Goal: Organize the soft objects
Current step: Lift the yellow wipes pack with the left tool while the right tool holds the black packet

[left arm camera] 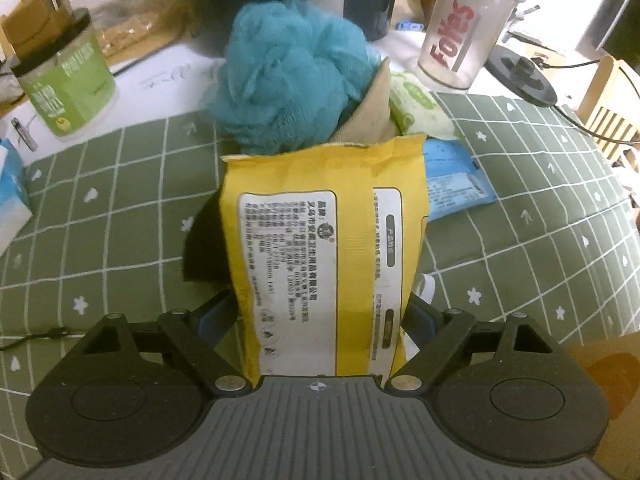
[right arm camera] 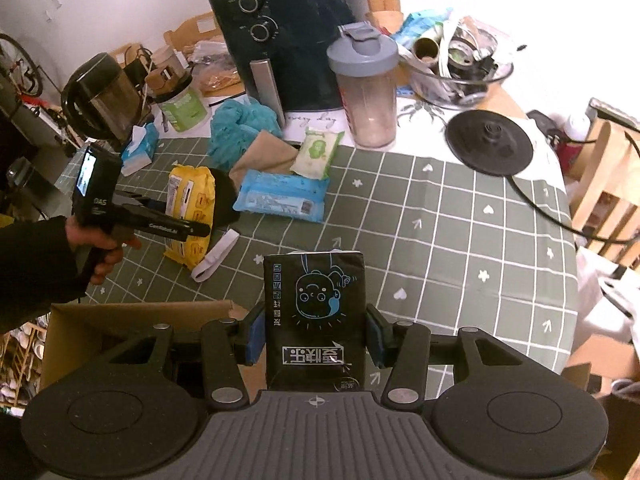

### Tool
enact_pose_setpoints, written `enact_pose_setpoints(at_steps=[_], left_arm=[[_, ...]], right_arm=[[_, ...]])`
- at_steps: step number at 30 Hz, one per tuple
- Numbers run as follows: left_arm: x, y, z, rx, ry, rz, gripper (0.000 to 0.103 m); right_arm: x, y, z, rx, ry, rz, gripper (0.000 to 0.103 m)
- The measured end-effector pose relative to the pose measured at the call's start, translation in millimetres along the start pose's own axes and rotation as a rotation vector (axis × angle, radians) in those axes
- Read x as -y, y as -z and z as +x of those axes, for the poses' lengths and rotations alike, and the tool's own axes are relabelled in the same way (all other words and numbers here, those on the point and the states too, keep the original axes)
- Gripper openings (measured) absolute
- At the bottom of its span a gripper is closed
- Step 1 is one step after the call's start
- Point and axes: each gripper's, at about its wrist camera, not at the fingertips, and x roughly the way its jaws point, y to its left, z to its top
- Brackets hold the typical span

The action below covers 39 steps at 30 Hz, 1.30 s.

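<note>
Left tongs clenched on the yellow pack, blue pads pressing its two long sides near the lower end. Pack seemingly resting on, or just above, the green table (cannot tell which). Likely light and squashy: film wrapper, soft filling, sides already dented inward at the pads. Slippery skin, so best gripped across the narrow width, mid-body, not at the crimped end flap.

Right tongs grasping the black pack, held above the table's near edge beside the open box. Small, light, soft too; pads at its flanks, a fair grip.

Not yet gathered, farther back on the table: blue pack, pale green pack, teal pouf lying against a brown bag. Pouf nearly weightless and springy (mesh apt to snag on a pad): pinch deep into the bulk. Flat packs floppy; take across the short side. White strap beside the yellow pack, limp.
</note>
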Motion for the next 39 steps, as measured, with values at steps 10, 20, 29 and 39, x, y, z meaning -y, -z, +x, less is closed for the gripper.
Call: enact_pose_setpoints(at_steps=[10,20,29,39], left_arm=[[-2.2,3.6,9.9,-0.005,0.001,-0.058,0.069],[-19.7,11.8,-10.8,0.005,0.043,-0.176,0.068],[-40.6,24.6,-34.9,0.055,0.060,-0.320,0.068],[-56.8,42.6,-58.6,0.091,0.030,-0.411,0.068]], right_arm=[[0.6,6.2,-0.7,-0.002,0.007,0.023,0.052],[-5.0,1.8,-0.2,-0.001,-0.004,-0.005,0.052],[-14.5,-2.9,-0.1,0.001,-0.024,-0.045,0.052],[-25.5,-8.1,0.7,0.004,-0.053,-0.094,0.052]])
